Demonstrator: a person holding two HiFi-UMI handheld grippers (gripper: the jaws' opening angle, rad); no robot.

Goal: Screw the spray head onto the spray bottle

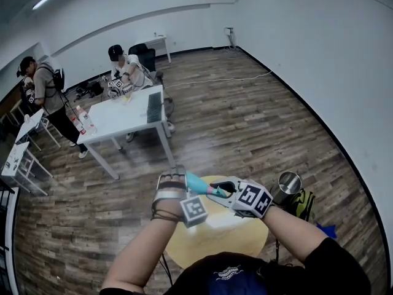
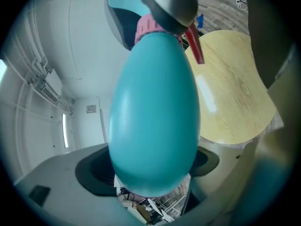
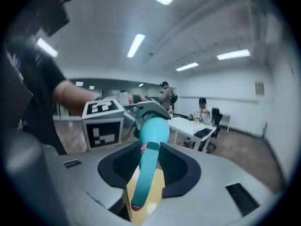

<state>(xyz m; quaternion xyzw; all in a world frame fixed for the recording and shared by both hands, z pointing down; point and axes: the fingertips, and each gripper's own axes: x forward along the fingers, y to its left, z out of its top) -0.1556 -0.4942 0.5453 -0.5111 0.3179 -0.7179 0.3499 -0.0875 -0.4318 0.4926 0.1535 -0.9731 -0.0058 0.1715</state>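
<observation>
Both tongs are up over the near round yellow table point(image 1: 191, 246). Our left gripper point(image 1: 174, 178) is clamped on the belly of the teal spray bottle point(image 2: 155, 112), with the neck pointing right. Our right gripper point(image 1: 225, 189) is closed narrow on the spray head point(image 3: 143, 178), which sits at the bottle's neck by the pink collar point(image 2: 149, 26). We can't tell how far it's threaded on. A steel cup point(image 1: 288, 182) stands just right of the table.
</observation>
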